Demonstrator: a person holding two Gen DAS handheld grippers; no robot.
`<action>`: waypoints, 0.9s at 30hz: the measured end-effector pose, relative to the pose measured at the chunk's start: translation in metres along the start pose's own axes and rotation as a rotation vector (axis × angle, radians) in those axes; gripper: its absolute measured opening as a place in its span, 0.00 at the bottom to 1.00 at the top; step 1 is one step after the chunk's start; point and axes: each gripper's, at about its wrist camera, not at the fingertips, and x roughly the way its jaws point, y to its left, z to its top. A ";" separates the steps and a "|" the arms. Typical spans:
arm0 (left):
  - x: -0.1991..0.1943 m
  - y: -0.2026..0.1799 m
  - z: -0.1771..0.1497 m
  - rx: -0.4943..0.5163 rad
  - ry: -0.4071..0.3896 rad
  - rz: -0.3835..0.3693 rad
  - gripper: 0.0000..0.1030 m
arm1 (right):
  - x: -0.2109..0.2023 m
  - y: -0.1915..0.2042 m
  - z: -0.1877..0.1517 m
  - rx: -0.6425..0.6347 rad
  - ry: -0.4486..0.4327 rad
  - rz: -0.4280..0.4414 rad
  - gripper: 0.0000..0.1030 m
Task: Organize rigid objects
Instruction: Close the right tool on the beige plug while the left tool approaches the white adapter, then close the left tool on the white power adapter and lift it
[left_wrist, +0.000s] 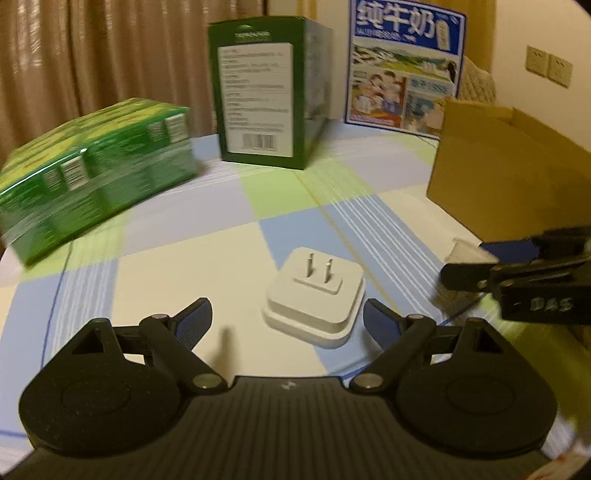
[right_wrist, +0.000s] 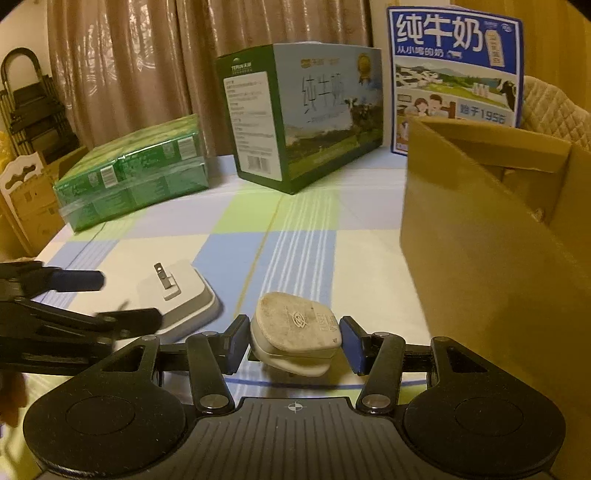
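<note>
My right gripper (right_wrist: 293, 341) has a worn, rounded white plug (right_wrist: 295, 332) between its jaws, pads touching both flanks – pinching it just above the checked cloth on the counter (right_wrist: 295, 251). The plug lies flat-face up, its long axis running away from me, narrow end forward. Its pins I cannot see. The open cardboard box (right_wrist: 498, 229) stands close on the right, a likely home for it; I judge a level lift clear of the box wall is wanted before moving over.

My left gripper (left_wrist: 288, 321) hovers with jaws spread wide, empty, the square white adapter (left_wrist: 314, 295) lying near its right finger – two prongs pointing straight up. I should centre over it first.
</note>
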 end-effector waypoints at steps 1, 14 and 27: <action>0.003 0.000 0.000 0.006 -0.004 -0.010 0.84 | -0.002 0.000 0.000 -0.003 -0.001 -0.001 0.48; 0.038 -0.011 0.007 0.088 0.022 -0.087 0.69 | 0.001 -0.009 0.001 0.017 0.023 -0.013 0.48; 0.011 -0.012 -0.003 -0.003 0.094 -0.014 0.58 | -0.013 0.006 0.000 -0.021 0.011 0.013 0.48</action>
